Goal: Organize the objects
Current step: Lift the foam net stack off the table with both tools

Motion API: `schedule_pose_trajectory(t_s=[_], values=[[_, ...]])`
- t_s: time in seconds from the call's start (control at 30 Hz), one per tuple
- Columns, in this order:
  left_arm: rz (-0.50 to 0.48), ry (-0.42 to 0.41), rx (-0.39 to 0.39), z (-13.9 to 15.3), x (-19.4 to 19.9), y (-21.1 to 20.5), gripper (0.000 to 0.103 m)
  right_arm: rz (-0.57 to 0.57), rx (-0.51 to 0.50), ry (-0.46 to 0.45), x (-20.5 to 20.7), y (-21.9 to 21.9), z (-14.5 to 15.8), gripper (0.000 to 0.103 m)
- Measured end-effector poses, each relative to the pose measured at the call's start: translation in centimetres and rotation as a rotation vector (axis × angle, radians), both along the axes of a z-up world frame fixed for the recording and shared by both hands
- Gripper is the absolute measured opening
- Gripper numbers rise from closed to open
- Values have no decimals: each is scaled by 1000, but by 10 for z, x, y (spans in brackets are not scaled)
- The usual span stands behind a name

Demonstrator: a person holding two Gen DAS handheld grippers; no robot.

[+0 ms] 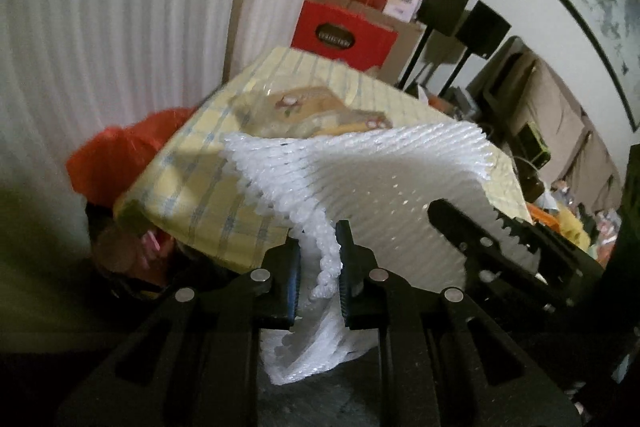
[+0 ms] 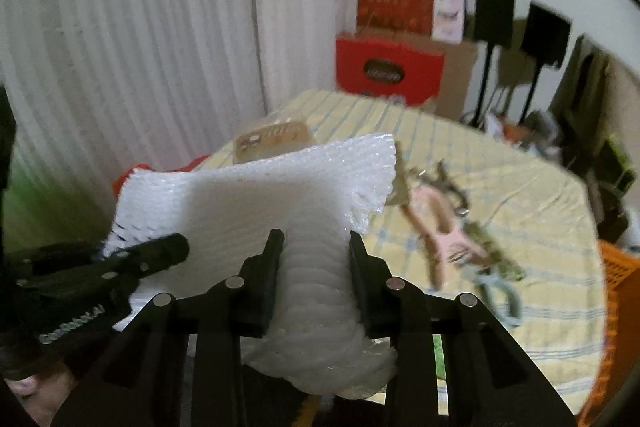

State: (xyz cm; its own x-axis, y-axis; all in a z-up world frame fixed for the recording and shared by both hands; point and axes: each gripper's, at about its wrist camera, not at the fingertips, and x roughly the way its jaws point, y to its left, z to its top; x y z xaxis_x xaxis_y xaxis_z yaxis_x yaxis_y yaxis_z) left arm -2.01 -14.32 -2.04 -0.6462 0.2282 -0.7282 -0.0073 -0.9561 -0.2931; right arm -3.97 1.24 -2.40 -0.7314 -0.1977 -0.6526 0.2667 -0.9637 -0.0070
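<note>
- Now, a white foam net sheet [image 1: 372, 179] is held up between the two grippers, above the near edge of a table draped in a yellow checked cloth [image 1: 192, 195].
- In the left wrist view, the left gripper [image 1: 319, 267] is clenched on a bunched fold of the sheet, which is pinched between the blue-lined pads and spills out below the fingers.
- The right gripper [image 1: 500, 239] is seen in that same view off to the right, its black toothed finger pressed against the sheet's far side.
- In the right wrist view, the right gripper [image 2: 314, 267] is closed on a thick gathered part of the foam net sheet [image 2: 256, 195], which bulges between the fingers and hangs beneath them.
- The left gripper [image 2: 120, 263] is caught at the lower left of that view, laid against the sheet's left edge.
- On the cloth [image 2: 520, 227], a pink item [image 2: 440, 227] and a tangle of small things beside it are made out, though they are too blurred to name.
- A clear packet with a brown card [image 2: 272, 143] is spotted further back on the table, behind the sheet.
- Red gift boxes [image 2: 388, 71] are stacked past the table's far end, with two black speakers on stands [image 2: 520, 23] to their right and a white curtain [image 2: 140, 47] to the left.
</note>
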Motion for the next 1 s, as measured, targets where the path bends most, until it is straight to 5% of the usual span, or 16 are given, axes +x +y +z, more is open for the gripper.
schedule_pose_trajectory(t_s=[0.6,0.77,1.0], values=[[-59,194,-7,78,53,36,14,-84,-5,181,72,27,87,31],[-70,283,-75,97,74,63,14,-119,12,228,88,39,101,32],[-55,342,-50,114,91,77,14,-111,-3,274,107,64,116,31]])
